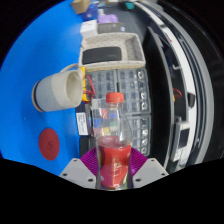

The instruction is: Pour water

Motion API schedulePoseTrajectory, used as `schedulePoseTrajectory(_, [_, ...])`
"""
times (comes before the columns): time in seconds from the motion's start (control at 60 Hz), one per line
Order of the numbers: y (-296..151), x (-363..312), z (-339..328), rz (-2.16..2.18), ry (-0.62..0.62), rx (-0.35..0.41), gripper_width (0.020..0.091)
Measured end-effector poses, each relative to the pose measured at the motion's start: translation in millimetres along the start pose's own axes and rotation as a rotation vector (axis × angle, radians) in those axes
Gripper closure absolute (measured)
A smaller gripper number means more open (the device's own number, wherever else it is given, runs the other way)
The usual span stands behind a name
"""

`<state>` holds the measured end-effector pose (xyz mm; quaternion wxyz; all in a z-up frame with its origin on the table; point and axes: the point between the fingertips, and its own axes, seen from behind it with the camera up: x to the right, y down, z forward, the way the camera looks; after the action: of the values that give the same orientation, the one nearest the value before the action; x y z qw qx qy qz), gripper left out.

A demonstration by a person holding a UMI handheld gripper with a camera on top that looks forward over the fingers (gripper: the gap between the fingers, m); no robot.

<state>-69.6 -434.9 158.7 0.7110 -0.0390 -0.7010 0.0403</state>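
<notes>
The clear plastic bottle with a red cap and red liquid in its lower half stands upright between the two fingers of the gripper, whose magenta pads press against its lower body on either side; the tongs are clenched on the bottle. It is seen over a bright blue tabletop. Just beyond it to the left lies a cream-coloured mug tipped on its side, mouth toward the left, handle on the bottle's side. Behind both sits a black keyboard, with a pale rectangular tray or box further back. A red round disc lies on the table to the left of the fingers.

If the mug is the target, pouring will likely go badly as it lies, since it cannot hold liquid on its side. The cap also looks on, so it would need removing first. Keep the grip firm and low, and tilt slowly so the neck leads.

The bottle's base is hidden behind the fingers, so whether it rests on the table or is lifted cannot be told. The label is unreadable, and the clutter at the far end is too small to name
</notes>
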Motion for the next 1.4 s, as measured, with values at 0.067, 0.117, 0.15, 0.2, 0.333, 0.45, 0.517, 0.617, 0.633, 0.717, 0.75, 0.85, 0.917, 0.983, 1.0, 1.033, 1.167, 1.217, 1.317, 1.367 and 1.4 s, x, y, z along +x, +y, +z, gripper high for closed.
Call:
schedulePoseTrajectory(0.067, [-6.8, 2.8, -0.3, -0.098, 0.004, 0.008, 0.0738])
schedulePoseTrajectory(0.117, [-13.2, 4.3, 0.2, -0.173, 0.010, 0.015, 0.0737])
schedulePoseTrajectory(0.15, [-16.0, 4.7, 1.8, -0.229, 0.013, 0.017, 0.0738])
schedulePoseTrajectory(0.2, [-20.5, 7.1, 3.1, -0.323, 0.021, 0.021, 0.0740])
schedulePoseTrajectory(0.333, [-35.5, 13.0, 6.4, -0.546, 0.065, 0.039, 0.0740])
schedulePoseTrajectory(0.45, [-44.4, 15.4, 9.0, -0.634, 0.095, 0.048, 0.0740])
schedulePoseTrajectory(0.517, [-45.7, 13.5, 10.8, -0.642, 0.093, 0.046, 0.0740])
schedulePoseTrajectory(0.617, [-45.8, 15.7, 11.8, -0.618, 0.104, 0.047, 0.0739])
schedulePoseTrajectory(0.633, [-45.2, 16.3, 11.6, -0.610, 0.105, 0.045, 0.0740])
schedulePoseTrajectory(0.717, [-41.9, 19.2, 10.6, -0.512, 0.095, 0.045, 0.0739])
schedulePoseTrajectory(0.75, [-37.9, 20.7, 9.1, -0.442, 0.075, 0.044, 0.0739])
schedulePoseTrajectory(0.85, [-30.8, 29.7, 8.7, -0.147, 0.056, 0.023, 0.0738])
schedulePoseTrajectory(0.917, [-23.5, 36.0, 5.1, 0.085, 0.040, 0.022, 0.0739])
schedulePoseTrajectory(0.983, [-20.9, 40.7, 3.9, 0.324, 0.024, 0.023, 0.0738])
schedulePoseTrajectory(1.0, [-20.9, 42.0, 3.7, 0.385, 0.022, 0.025, 0.0737])
schedulePoseTrajectory(1.033, [-19.0, 45.5, 2.4, 0.510, 0.012, 0.034, 0.0738])
schedulePoseTrajectory(1.167, [-22.5, 35.7, 1.4, 0.984, -0.039, 0.035, 0.0737])
schedulePoseTrajectory(1.217, [-11.3, 31.4, 3.2, 1.127, -0.098, 0.062, 0.0739])
schedulePoseTrajectory(1.317, [-12.4, 8.6, 5.4, 1.329, -0.153, 0.074, 0.0738])
schedulePoseTrajectory(1.367, [-7.8, 1.6, 7.5, 1.393, -0.178, 0.090, 0.0739])
schedulePoseTrajectory(1.4, [-6.8, -2.4, 7.6, 1.425, -0.180, 0.098, 0.0738])
